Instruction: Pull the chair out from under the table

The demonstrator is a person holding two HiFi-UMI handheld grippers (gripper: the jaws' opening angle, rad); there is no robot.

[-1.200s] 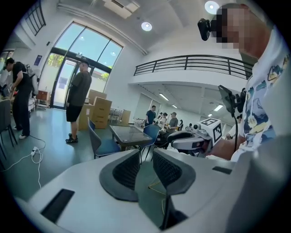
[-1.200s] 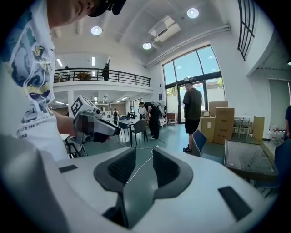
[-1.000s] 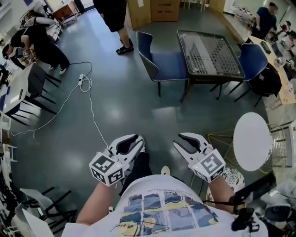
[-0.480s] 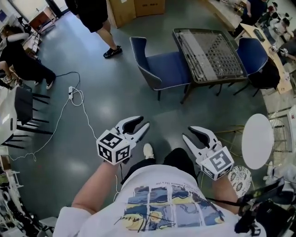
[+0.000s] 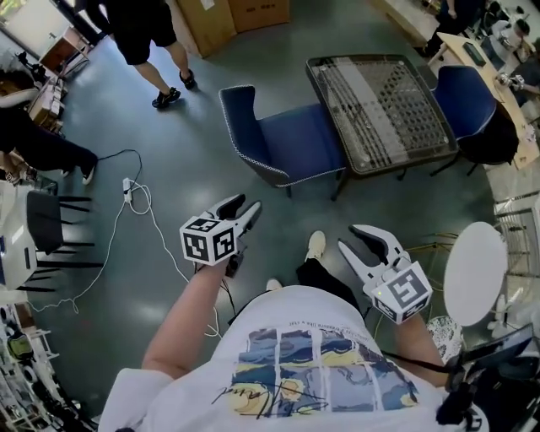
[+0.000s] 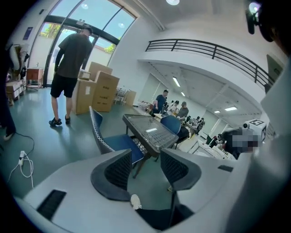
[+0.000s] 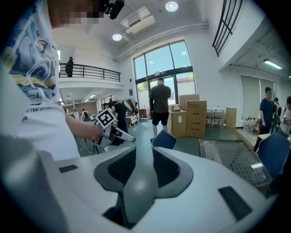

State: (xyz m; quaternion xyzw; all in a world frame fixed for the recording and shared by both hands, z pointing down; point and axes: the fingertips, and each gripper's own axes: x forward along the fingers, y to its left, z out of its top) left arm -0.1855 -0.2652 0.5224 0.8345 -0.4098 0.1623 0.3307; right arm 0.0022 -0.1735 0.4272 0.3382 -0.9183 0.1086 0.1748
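We see bright daylight from windows (image 7: 166, 68) beyond the jaws. Our gripper views bulge and darken at the edges.

Head view looks steeply down; 2 gripper views face forward toward table (image 5: 384, 105).

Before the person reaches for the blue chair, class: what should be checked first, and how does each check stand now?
1. Left tongs empty: ok, jaws opening, nothing between them.
2. Right tongs empty: ok, jaws apart.
3. Tongs at blue chair: not ok, both short of it.
4. Seat partly under table: ok.
5. Room behind chair's back: ok, bystander stands apart.
6. White cable clear of feet: cannot tell, arm hides part.
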